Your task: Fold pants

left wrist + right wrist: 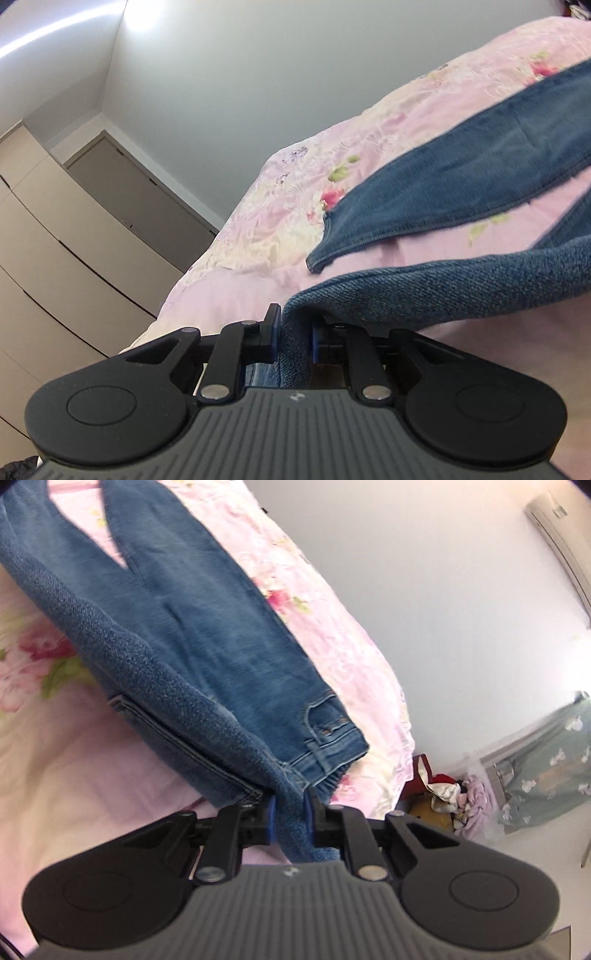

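Item: blue denim pants (pixel 207 627) — lying spread over a pink floral bedspread (pixel 74 760), ahead of both sets of jaws. The left gripper (pixel 293 334) is pinching a fold of the denim between blue-padded jaws; one leg (pixel 461 177) is stretching off ahead and to the right. The right gripper (pixel 290 812) is likewise clamping a fold, the elastic waistband (pixel 332 760) sitting just ahead of its jaws. No readable writing — only a small pale emblem on each grey housing.
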Action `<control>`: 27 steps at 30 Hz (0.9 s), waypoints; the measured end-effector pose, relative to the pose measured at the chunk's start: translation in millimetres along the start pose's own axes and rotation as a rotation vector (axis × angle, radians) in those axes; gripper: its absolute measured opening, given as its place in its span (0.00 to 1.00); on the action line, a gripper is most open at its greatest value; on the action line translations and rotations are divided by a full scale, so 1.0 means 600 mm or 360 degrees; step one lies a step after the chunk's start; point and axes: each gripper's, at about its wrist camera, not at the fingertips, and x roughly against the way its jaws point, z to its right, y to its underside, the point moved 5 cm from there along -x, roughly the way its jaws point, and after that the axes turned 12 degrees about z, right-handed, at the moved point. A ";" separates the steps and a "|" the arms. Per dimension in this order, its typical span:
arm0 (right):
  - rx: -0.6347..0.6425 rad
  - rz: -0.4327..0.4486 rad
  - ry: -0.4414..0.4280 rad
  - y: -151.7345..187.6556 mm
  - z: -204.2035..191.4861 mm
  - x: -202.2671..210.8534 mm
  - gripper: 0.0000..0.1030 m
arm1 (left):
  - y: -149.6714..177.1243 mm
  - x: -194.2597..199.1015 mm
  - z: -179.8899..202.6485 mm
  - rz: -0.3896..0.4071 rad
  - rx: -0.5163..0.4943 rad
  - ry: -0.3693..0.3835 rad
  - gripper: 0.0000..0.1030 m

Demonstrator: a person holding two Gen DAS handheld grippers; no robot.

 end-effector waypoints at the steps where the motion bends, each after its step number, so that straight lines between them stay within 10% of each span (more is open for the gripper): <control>1: -0.0011 0.0004 0.0020 -0.006 0.006 -0.005 0.08 | -0.008 -0.012 -0.003 -0.0008 0.0028 0.0000 0.16; 27: -0.0153 -0.0104 0.0227 -0.122 0.125 -0.321 0.06 | -0.205 -0.386 0.084 -0.0224 -0.0195 -0.0053 0.15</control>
